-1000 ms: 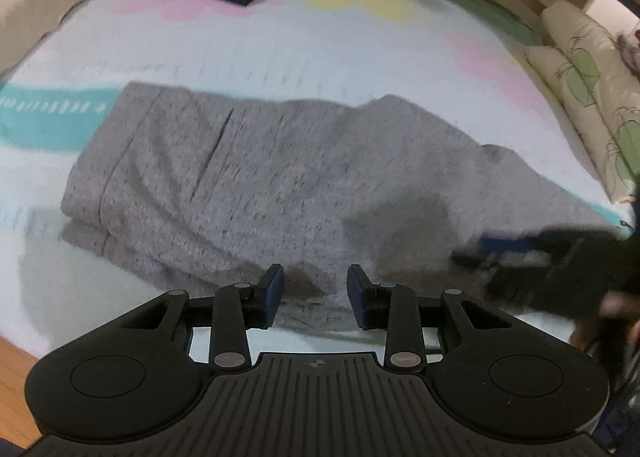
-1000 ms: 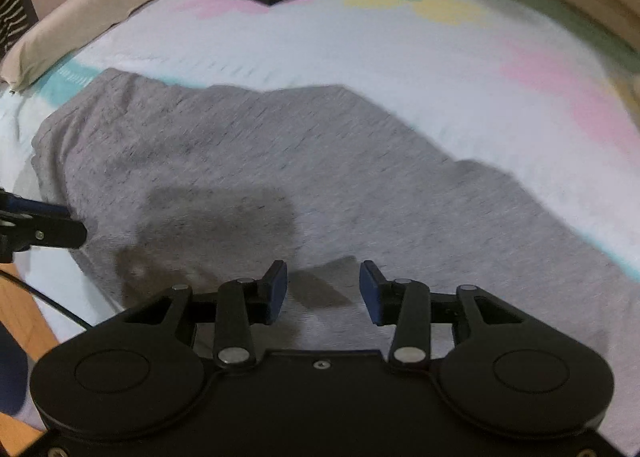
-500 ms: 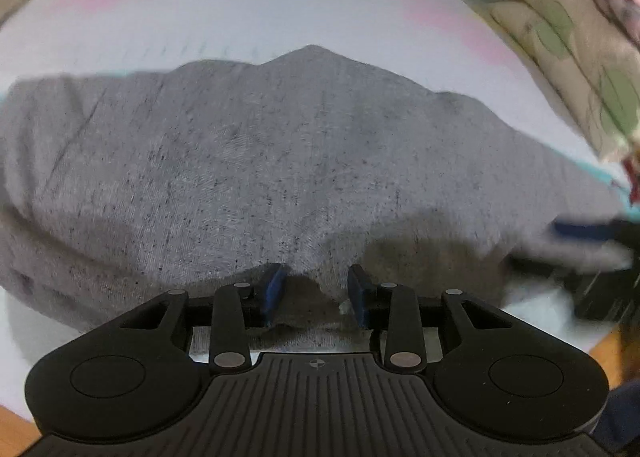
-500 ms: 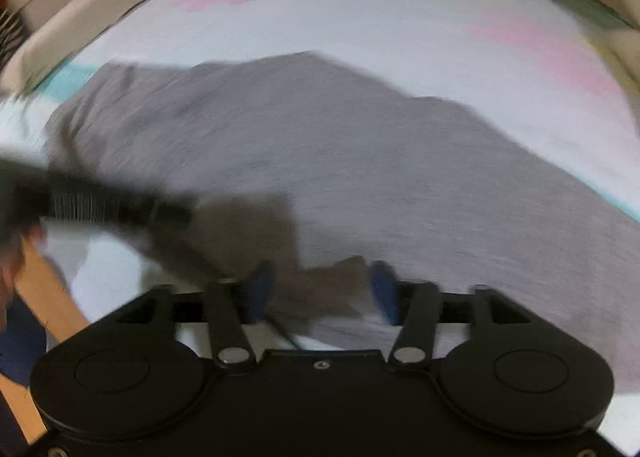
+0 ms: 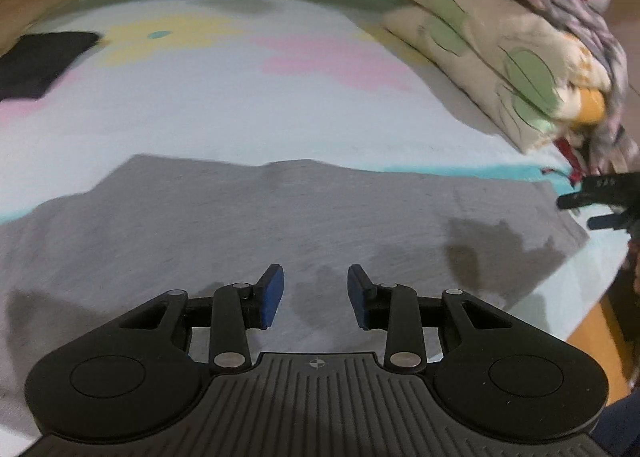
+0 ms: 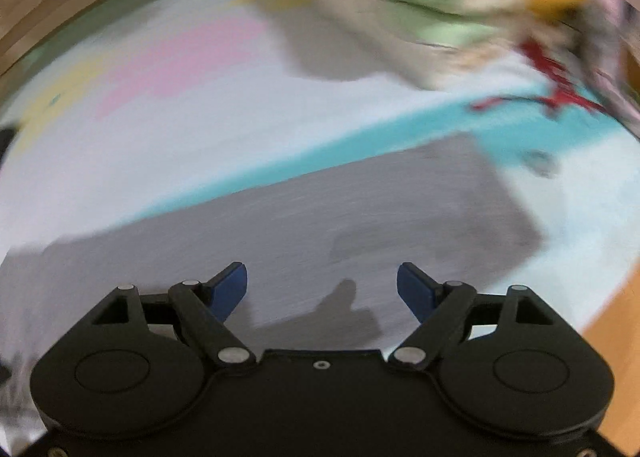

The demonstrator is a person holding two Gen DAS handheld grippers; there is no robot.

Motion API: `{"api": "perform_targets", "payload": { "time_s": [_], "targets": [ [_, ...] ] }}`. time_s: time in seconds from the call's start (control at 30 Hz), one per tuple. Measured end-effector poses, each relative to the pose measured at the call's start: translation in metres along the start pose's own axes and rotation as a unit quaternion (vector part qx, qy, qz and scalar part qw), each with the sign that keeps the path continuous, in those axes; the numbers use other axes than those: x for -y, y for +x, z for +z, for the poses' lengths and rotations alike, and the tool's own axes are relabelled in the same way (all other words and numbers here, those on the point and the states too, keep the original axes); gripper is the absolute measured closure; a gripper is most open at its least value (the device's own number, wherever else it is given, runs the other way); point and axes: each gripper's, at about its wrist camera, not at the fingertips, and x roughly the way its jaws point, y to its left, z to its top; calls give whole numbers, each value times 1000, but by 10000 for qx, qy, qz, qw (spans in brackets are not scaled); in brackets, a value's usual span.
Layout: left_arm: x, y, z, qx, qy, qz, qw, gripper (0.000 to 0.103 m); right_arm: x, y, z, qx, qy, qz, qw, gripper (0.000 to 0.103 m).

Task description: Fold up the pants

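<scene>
Grey pants (image 5: 280, 225) lie flat across the pastel bed sheet (image 5: 240, 105), their leg end near the bed's right edge. Just above the cloth hovers my left gripper (image 5: 315, 289), open, with nothing between its blue pads. My right gripper (image 6: 322, 285) is over the leg end of the pants (image 6: 360, 217); its jaws are opening wide and hold nothing. In the left wrist view the right gripper (image 5: 600, 201) shows at the far right edge, beside the pants' end. The right wrist view is blurred.
Leaf-print pillows (image 5: 500, 57) and a heap of clothes (image 5: 580, 17) sit at the right of the bed. A folded black garment (image 5: 36, 61) lies at the far left. Wooden floor (image 5: 592, 329) shows past the bed's right corner.
Both grippers have swept right along the pants, from the waist part toward the leg end. The right gripper's jaws have spread wider. The left gripper's gap looks the same.
</scene>
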Motion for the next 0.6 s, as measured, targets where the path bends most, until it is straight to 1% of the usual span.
{"api": "perform_targets", "payload": {
  "time_s": [0.13,0.23,0.3,0.33,0.37,0.4,0.47,0.6],
  "targets": [
    [19,34,3,-118,99,-78,9999,69,67,9,19,22,616,-434,9971,19],
    [24,49,-1,-272,150,-315,9990,69,103,20,24,-37,1016,-539,9934,19],
    [25,64,-6,-665,229,-475,9964,69,122,26,22,-146,1311,-438,9903,19],
    [24,75,-10,-807,167,-542,9951,69,131,31,21,-203,1497,-382,9878,19],
    [25,75,-11,-621,135,-558,9964,68,137,33,19,-227,1659,-364,9852,19],
    [25,74,-12,-585,98,-562,9967,68,143,38,17,-257,1785,-335,9830,19],
    [24,71,-10,-611,77,-607,9962,68,151,47,13,-363,1940,-199,9801,19],
    [18,68,-12,-595,-152,-745,9953,68,155,60,7,-481,2068,129,9771,19]
  ]
}}
